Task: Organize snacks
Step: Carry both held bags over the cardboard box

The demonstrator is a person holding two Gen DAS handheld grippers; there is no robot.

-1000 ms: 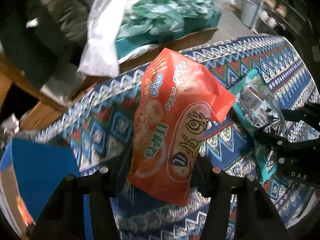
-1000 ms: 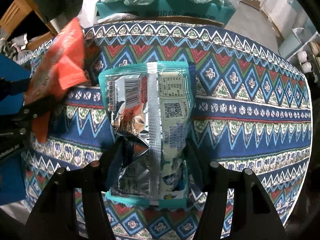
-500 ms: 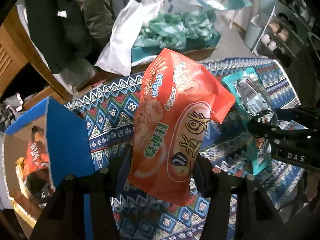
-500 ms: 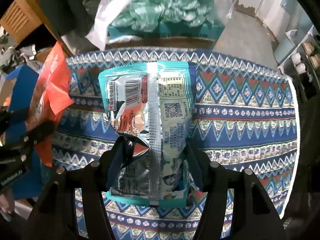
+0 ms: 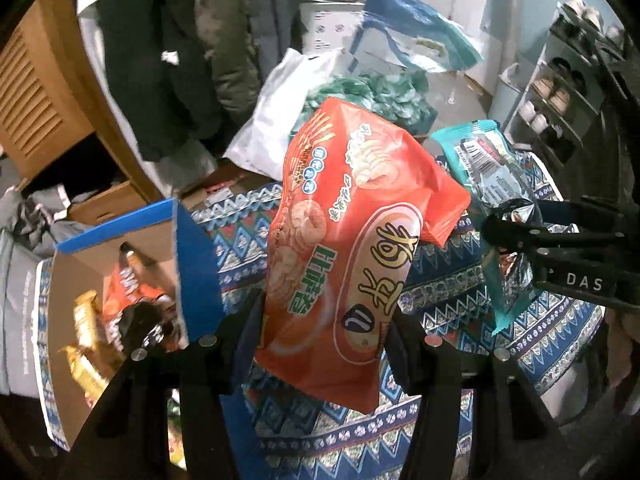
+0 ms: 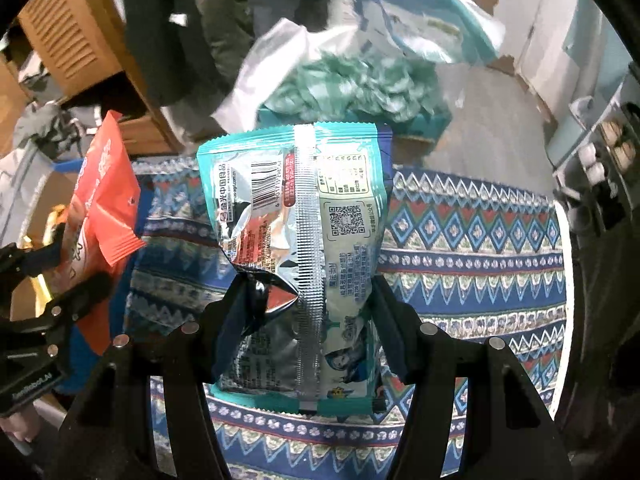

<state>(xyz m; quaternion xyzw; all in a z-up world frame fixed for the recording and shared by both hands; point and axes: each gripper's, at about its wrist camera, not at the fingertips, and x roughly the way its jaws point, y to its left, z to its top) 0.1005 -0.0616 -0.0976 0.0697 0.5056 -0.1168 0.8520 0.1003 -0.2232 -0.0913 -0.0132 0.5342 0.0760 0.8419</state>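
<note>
My left gripper (image 5: 324,316) is shut on a red-orange snack bag (image 5: 344,240) and holds it in the air above the patterned cloth. My right gripper (image 6: 306,300) is shut on a teal and silver snack bag (image 6: 304,216), back side showing, also lifted. In the left wrist view the right gripper (image 5: 520,236) and the teal bag (image 5: 492,176) are at the right. In the right wrist view the red bag (image 6: 100,208) and the left gripper (image 6: 48,292) are at the left. A blue-rimmed cardboard box (image 5: 196,264) holding several snack packs stands at the left.
A table under a blue, red and white patterned cloth (image 6: 472,248) lies below both grippers. Behind it are a teal box of green wrapped items (image 5: 368,92), a white plastic bag (image 5: 276,120), hanging coats (image 5: 168,60) and a shelf rack (image 5: 560,92).
Both grippers have risen and pulled back with their bags. The view tilted up, and the blue-rimmed box with snacks came into sight at the left.
</note>
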